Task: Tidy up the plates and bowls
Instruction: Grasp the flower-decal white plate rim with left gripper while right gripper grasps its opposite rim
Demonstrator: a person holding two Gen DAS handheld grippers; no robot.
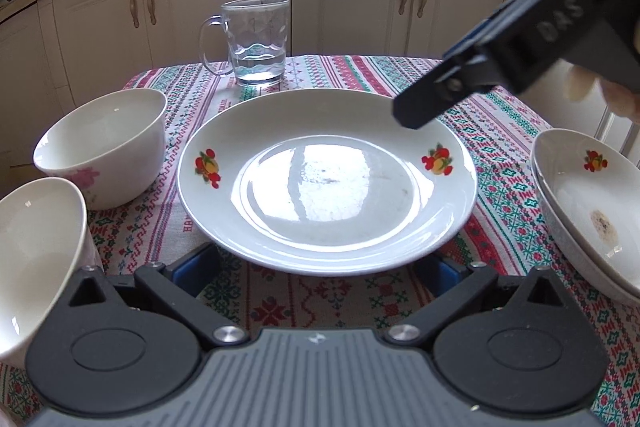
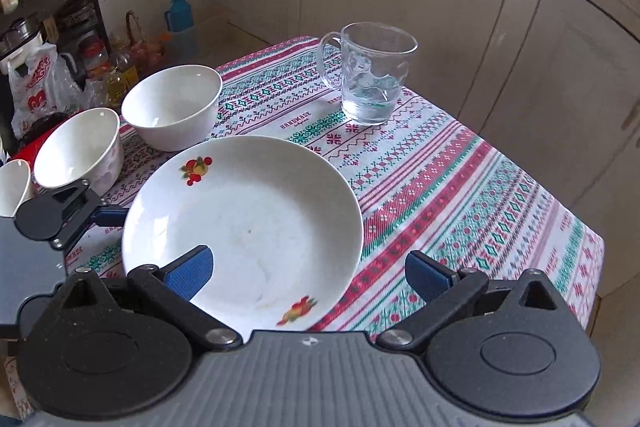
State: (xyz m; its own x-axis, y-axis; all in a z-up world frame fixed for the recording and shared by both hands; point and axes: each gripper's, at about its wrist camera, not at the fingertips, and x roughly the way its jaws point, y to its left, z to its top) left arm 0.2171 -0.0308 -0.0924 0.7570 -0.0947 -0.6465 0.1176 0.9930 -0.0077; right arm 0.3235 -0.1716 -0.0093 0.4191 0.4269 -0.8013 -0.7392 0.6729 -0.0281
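Two grippers work over one plate (image 1: 326, 183) at the table's (image 1: 500, 131) centre. Plate: glazed white ceramic, shallow, fruit decals on the rim. Judged stiff, moderately heavy, brittle, and slick where the glaze shines.

Left gripper (image 1: 320, 267): jaws spread wide, blue pads hidden under the plate's near rim on both sides. Whether the pads touch the plate cannot be told.

Right gripper (image 2: 308, 273): also wide, clamping nothing. Its left pad hovers over the plate's well; its right pad hangs over the cloth beyond the rim. From the left wrist view it comes in from the upper right, one finger tip above the far-right rim.

Surroundings: two bowls (image 1: 106, 147) left of the plate, near each other; a third shows at the left edge of the right wrist view. Stacked plates (image 1: 588, 203) sit right, top one stained. Glass mug (image 1: 256, 41) with some water stands far, behind the plate.

Handling judgement: best hold is the rim, one pad above and one below, bitten deep since glaze slips. Lift level; set down softly onto the right stack to avoid chipping.
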